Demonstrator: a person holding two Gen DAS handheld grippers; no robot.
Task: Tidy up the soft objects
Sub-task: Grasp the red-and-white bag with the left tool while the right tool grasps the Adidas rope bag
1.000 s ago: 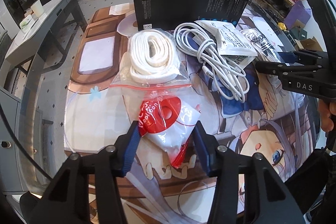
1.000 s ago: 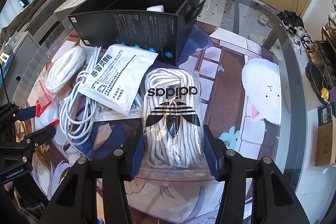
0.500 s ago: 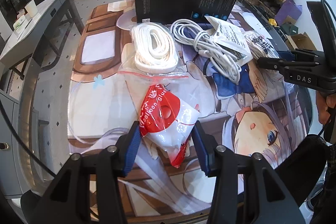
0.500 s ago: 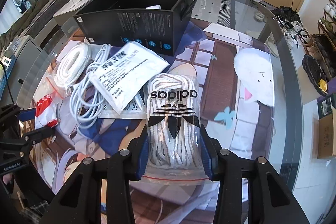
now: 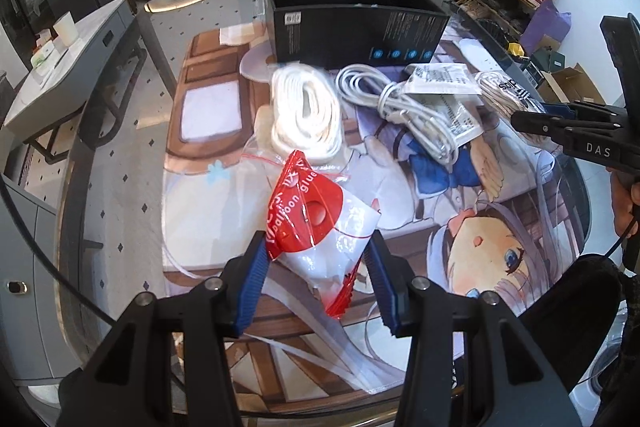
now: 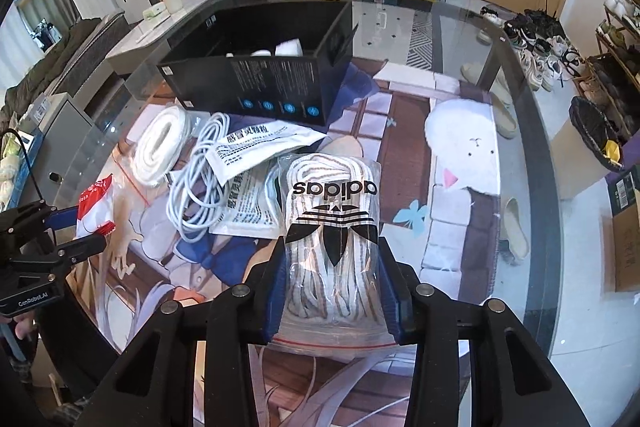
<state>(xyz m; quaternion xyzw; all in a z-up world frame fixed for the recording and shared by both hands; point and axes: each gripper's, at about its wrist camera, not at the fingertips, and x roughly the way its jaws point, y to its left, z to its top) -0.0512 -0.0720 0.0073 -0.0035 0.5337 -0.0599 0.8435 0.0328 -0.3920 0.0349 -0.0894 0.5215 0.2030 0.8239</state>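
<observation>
My views are bright with daylight and bend hard at their dark rims. Glare whitens the rope coil (image 5: 306, 115); the glass table (image 6: 516, 163) reflects.

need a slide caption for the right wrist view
Right gripper shut on a bag of laces, lifted before the black box.

Two fisheye cameras, one riding behind each claw, are looking steeply down at close range along the fingers onto the table (image 5: 132, 187), both taking in the black box (image 5: 356, 31) (image 6: 260, 83) and white cable coil (image 5: 400, 107) (image 6: 196, 179) from opposite sides.
</observation>
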